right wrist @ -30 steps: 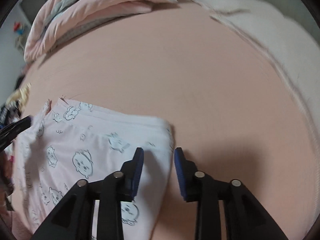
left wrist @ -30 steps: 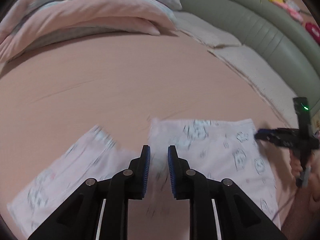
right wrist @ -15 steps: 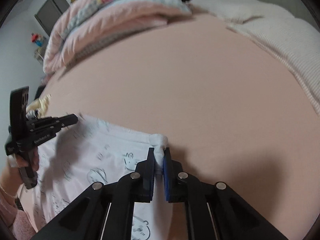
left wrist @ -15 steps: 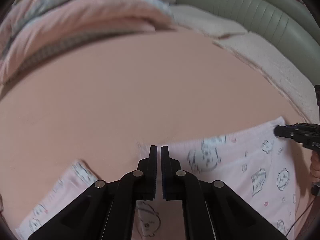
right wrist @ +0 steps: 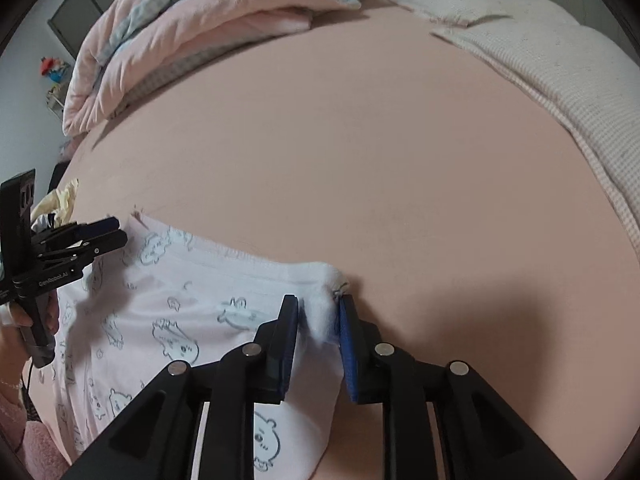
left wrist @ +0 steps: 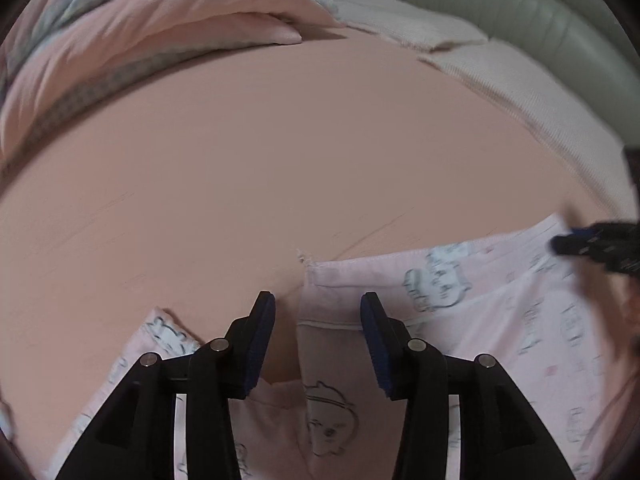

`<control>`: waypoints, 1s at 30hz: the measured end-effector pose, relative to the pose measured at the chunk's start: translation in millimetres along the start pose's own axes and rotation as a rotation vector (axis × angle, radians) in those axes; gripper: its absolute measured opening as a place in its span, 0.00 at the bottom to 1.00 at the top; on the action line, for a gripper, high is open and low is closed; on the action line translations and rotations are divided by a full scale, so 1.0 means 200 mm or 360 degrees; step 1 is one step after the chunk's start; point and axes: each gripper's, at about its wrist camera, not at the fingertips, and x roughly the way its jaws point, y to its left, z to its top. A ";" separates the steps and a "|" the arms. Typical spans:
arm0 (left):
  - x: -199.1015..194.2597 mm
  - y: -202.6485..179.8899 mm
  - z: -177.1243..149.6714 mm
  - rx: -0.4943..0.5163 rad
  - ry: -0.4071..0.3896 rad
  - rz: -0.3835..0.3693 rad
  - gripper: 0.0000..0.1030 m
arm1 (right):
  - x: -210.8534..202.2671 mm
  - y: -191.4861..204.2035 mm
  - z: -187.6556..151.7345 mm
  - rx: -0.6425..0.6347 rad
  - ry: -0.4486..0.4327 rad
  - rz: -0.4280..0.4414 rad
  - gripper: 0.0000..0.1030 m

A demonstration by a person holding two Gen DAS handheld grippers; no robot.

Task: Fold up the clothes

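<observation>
Two tools over one garment, on a bed point(right wrist: 360, 128) with a peach-pink sheet. Bed surface fills most of both views. A folded pink and pale-blue quilt point(right wrist: 192, 28) is heaped at the far end; a cream waffle-weave blanket point(right wrist: 568, 64) runs along the right edge. A grey-green padded headboard point(left wrist: 520, 12) shows beyond the blanket in the left wrist view.

Pink pyjama trousers point(right wrist: 168, 320), printed with small cartoon animals, lie flat on the near part of the sheet, waistband toward the far end of the bed. One leg point(left wrist: 132, 364) angles off to the left in the left wrist view.

Left tool point(left wrist: 318, 338): fingers apart. The left corner of the waistband lies between and just ahead of the blue pads point(left wrist: 262, 344), apart from them on both sides; fabric passes under the gap. From the right wrist view, the same tool point(right wrist: 110, 232) sits at the garment's far left corner, with a hand point(right wrist: 24, 320) on its handle.

Right tool point(right wrist: 318, 344): fingers partly apart, with the bunched right corner of the waistband standing up between the pads. Cloth touches or nearly touches both inner faces; cannot tell whether it is actually pinched. In the left wrist view this tool point(left wrist: 572, 242) is blurred, at the waistband's right end.
</observation>
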 end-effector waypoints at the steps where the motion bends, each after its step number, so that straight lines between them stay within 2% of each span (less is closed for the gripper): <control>1: 0.01 0.00 0.01 -0.0004 -0.0005 0.0002 0.11 | 0.00 0.01 -0.01 -0.0003 0.0005 0.0034 0.19; 2: 0.01 0.01 0.03 -0.0019 -0.0023 0.0001 0.06 | 0.01 0.02 -0.02 -0.0020 0.0005 0.0055 0.18; 3: 0.01 0.01 0.04 -0.0035 -0.0042 -0.0001 0.06 | 0.01 0.04 -0.02 -0.0047 -0.0003 0.0065 0.09; 4: 0.02 0.02 0.05 -0.0050 -0.0060 -0.0002 0.05 | 0.00 0.05 -0.03 -0.0061 -0.0036 0.0066 0.05; 10: 0.02 0.05 0.12 -0.0144 -0.0169 -0.0011 0.05 | -0.20 0.08 0.00 -0.0091 -0.0318 0.0083 0.04; 14: -0.04 0.07 0.12 -0.0203 -0.0200 -0.0036 0.09 | -0.07 -0.07 0.00 0.0029 -0.0205 0.0061 0.05; 18: -0.16 0.09 0.09 -0.0261 -0.0201 -0.0076 0.09 | 0.04 -0.20 -0.02 0.0188 -0.0181 0.0130 0.04; 19: -0.19 0.10 0.08 -0.0276 -0.0202 -0.0086 0.09 | 0.01 -0.21 -0.01 0.0217 -0.0182 0.0129 0.10; 22: -0.27 0.11 0.05 -0.0319 -0.0202 -0.0117 0.10 | -0.15 -0.25 0.00 0.0261 -0.0388 -0.0026 0.15; 24: -0.33 0.12 0.03 -0.0348 -0.0203 -0.0137 0.10 | -0.22 -0.25 0.01 0.0268 -0.0427 -0.0033 0.15; 27: -0.45 0.07 -0.16 -0.0329 -0.0087 -0.0120 0.10 | -0.28 -0.14 -0.04 0.0200 -0.0381 0.0038 0.15; 30: -0.52 -0.05 -0.39 -0.0313 0.0055 -0.0073 0.10 | -0.29 0.13 -0.14 0.0037 -0.0236 0.0047 0.15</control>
